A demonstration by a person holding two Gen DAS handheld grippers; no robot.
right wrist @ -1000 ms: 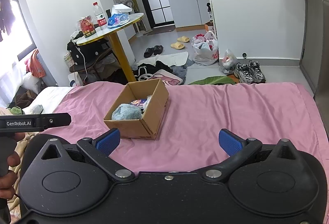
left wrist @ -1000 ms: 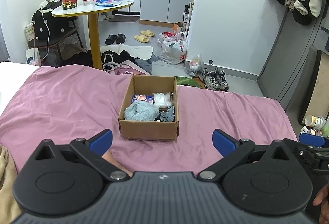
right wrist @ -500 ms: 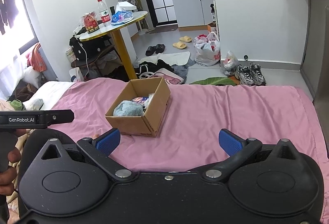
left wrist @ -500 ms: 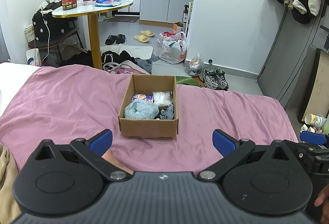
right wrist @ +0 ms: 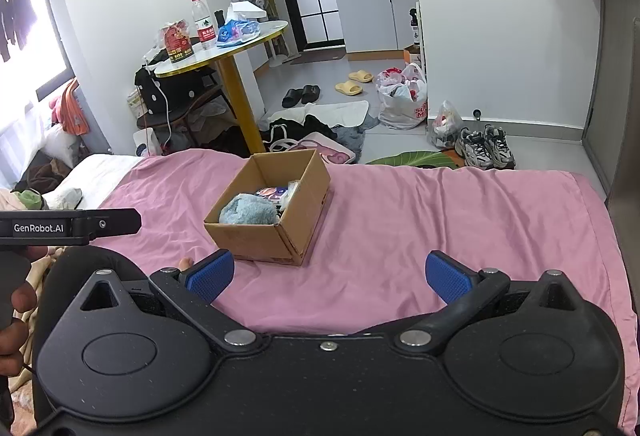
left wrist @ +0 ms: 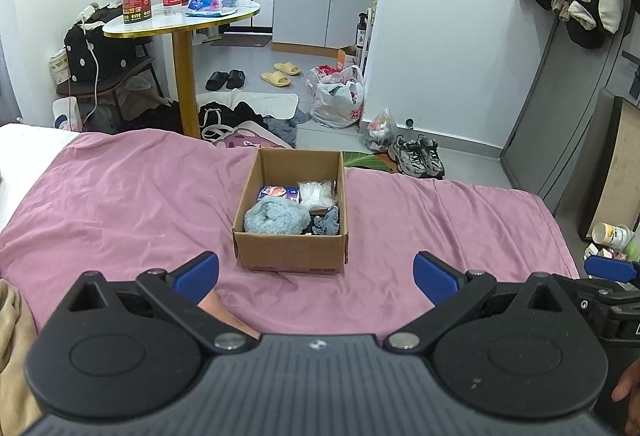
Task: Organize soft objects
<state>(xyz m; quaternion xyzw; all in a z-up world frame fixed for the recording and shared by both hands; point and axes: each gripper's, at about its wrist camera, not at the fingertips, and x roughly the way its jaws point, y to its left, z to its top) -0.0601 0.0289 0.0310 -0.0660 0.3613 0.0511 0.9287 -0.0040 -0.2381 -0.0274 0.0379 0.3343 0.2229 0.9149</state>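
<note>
An open cardboard box (left wrist: 291, 251) stands on the pink bed sheet (left wrist: 120, 196). It holds a light blue fluffy cloth (left wrist: 276, 218), a clear plastic packet (left wrist: 318, 194), a colourful packet (left wrist: 279, 192) and a grey-blue item (left wrist: 326, 224). The box also shows in the right wrist view (right wrist: 262, 240) with the blue cloth (right wrist: 248, 210). My left gripper (left wrist: 316, 278) is open and empty, held back from the box. My right gripper (right wrist: 328, 276) is open and empty, to the right of the box.
A round gold-legged table (left wrist: 182, 22) with a bottle and packets stands beyond the bed. Clothes, slippers, bags and sneakers (left wrist: 418, 156) lie on the floor. A white pillow (right wrist: 64, 196) lies at the bed's left. The left gripper's handle (right wrist: 68, 227) shows in the right view.
Both grippers drifted slightly; the right view shifted so the box sits a little further right and closer. Both stay open and empty.
</note>
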